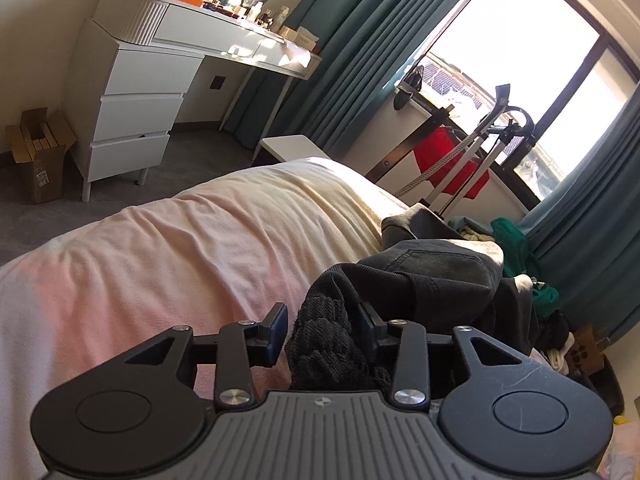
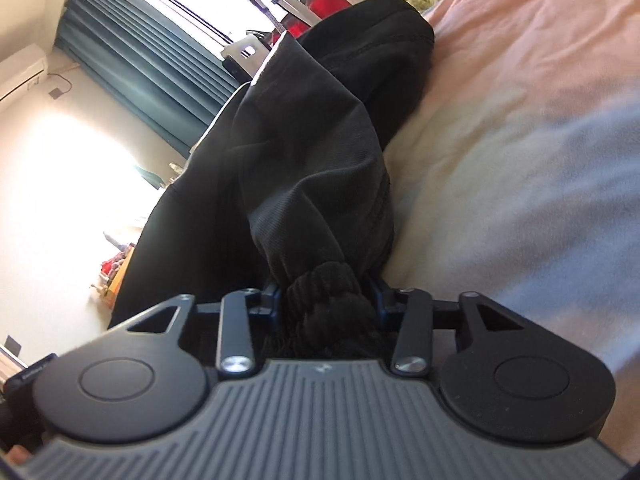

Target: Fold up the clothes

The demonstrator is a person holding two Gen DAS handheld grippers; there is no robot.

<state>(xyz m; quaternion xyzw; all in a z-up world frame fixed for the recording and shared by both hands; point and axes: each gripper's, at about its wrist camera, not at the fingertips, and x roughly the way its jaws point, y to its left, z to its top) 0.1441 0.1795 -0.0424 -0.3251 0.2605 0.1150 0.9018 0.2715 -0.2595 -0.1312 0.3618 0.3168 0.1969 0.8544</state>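
Observation:
A dark grey-black garment (image 1: pixel 432 276) with ribbed cuffs lies bunched on the right side of a pink-sheeted bed (image 1: pixel 168 256). My left gripper (image 1: pixel 323 332) is shut on a knitted ribbed part of it, the cloth filling the gap between the fingers. In the right wrist view the same dark garment (image 2: pixel 304 168) stretches away over the bed (image 2: pixel 520 152), lifted and taut. My right gripper (image 2: pixel 325 292) is shut on its ribbed cuff (image 2: pixel 324 292), which bulges between the pads.
A white dresser and desk (image 1: pixel 140 92) stand at the far left beside a cardboard box (image 1: pixel 36 160). Teal curtains (image 1: pixel 360 52) frame a bright window. A clothes stand (image 1: pixel 472 152) with a red item, and a pile of green and pale clothes (image 1: pixel 516 248), sit beyond the bed.

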